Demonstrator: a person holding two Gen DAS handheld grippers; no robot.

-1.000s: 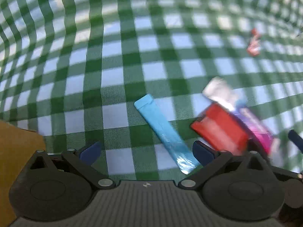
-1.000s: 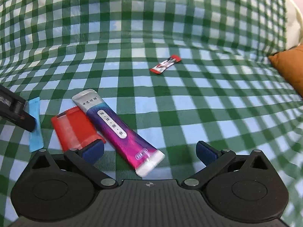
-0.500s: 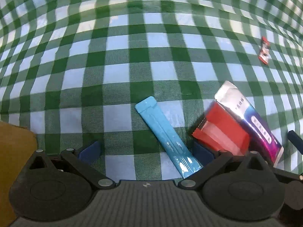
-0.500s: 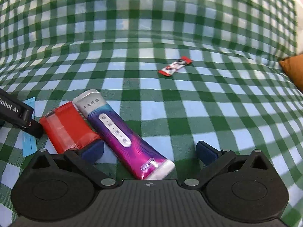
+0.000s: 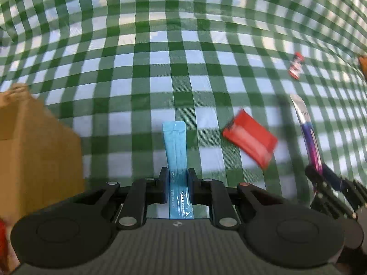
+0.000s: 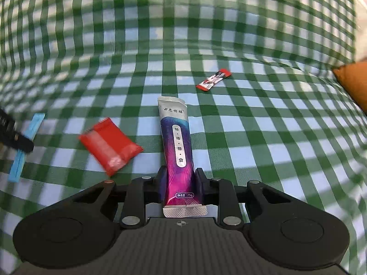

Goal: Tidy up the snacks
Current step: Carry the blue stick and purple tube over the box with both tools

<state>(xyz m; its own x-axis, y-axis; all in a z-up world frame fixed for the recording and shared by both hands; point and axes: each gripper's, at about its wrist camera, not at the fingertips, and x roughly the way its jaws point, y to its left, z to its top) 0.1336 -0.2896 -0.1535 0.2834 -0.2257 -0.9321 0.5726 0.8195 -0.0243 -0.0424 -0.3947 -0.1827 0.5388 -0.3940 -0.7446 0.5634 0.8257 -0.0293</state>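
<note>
I hold two snacks at once over the green-and-white checked tablecloth [image 6: 263, 137]: my left gripper [image 5: 176, 183] is clamped on a slim blue stick sachet [image 5: 175, 151], and my right gripper [image 6: 181, 183] is pinched around a longer purple-and-silver stick pack [image 6: 176, 146] with a crimped foil end nearest the camera. Both sachets point straight away along the fingers, gripped near their lower ends. Just beyond and between them a red pillow-shaped wrapper [image 6: 110, 146], glossy and slightly puffed, lies flat on the cloth. Farther off, toward the far right of the cloth, sits a small red-and-white candy bar [image 6: 213, 80]. A brown cardboard box [image 5: 34, 151] stands close on my left, and an orange cushion-like shape [image 6: 353, 82] shows at the cloth's right edge. I judge this the pick-up step, with two items secured and two left. The next move likely calls for carrying both thin, floppy packs to the box without letting them slip or fold.
</note>
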